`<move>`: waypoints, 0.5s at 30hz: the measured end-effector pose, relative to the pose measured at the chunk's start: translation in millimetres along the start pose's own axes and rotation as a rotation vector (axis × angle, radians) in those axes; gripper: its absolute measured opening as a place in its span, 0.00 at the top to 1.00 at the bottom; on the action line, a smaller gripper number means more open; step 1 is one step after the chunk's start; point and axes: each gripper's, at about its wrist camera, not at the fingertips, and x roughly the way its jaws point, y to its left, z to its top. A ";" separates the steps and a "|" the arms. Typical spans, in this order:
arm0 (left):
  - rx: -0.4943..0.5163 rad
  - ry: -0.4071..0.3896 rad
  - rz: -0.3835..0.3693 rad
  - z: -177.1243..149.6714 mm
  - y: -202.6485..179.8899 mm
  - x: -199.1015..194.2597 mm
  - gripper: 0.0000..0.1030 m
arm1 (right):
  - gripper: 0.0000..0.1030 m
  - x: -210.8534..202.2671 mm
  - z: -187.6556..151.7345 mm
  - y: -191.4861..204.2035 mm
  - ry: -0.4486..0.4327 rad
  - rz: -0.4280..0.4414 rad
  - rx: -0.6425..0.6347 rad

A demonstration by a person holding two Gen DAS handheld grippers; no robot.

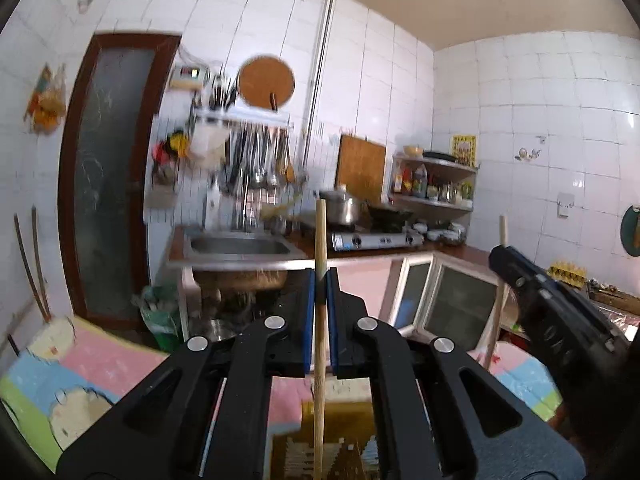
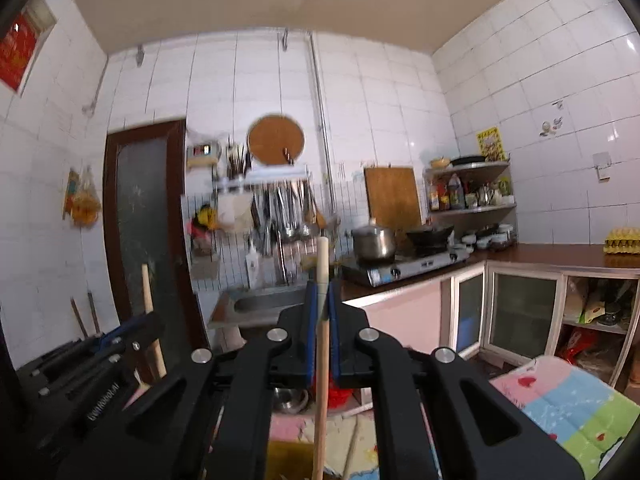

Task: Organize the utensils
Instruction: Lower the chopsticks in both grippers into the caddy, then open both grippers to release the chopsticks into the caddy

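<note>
My left gripper (image 1: pixel 320 285) is shut on a thin upright wooden stick (image 1: pixel 320 236) that runs from below the frame to above the blue pads. In the same view my right gripper (image 1: pixel 505 257) shows at the right, gripping a second wooden stick (image 1: pixel 502 229). In the right wrist view, the right gripper (image 2: pixel 323 297) is shut on that pale stick (image 2: pixel 323 258), which is also upright. At the left edge of that view the left gripper (image 2: pixel 149 325) carries its stick (image 2: pixel 146 286). The lower ends of both sticks are hidden.
Ahead is a kitchen counter with a steel sink (image 1: pixel 240 246), a gas stove (image 1: pixel 376 239), a pot (image 2: pixel 374 243) and a wok (image 2: pixel 430 236). A rack of hanging utensils (image 2: pixel 286 208) is on the tiled wall. A colourful mat (image 1: pixel 80 372) lies below; an egg tray (image 2: pixel 624 241) sits at the right.
</note>
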 end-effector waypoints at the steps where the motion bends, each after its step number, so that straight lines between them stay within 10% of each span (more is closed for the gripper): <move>1: 0.004 0.012 0.002 -6.0 1.7 2.0 0.96 | 0.94 3.5 -7.2 -0.4 0.019 0.000 -0.007; 8: 0.013 0.096 0.023 -21.8 13.7 -7.4 0.93 | 0.93 5.3 -32.8 -5.5 0.175 0.028 -0.018; 12: 0.022 0.128 0.077 -9.6 22.4 -37.9 0.42 | 0.44 -19.3 -27.4 -10.2 0.215 -0.001 -0.040; 15: 0.040 0.146 0.092 -3.8 25.1 -62.3 0.27 | 0.44 -46.4 -23.5 -10.5 0.256 -0.025 -0.072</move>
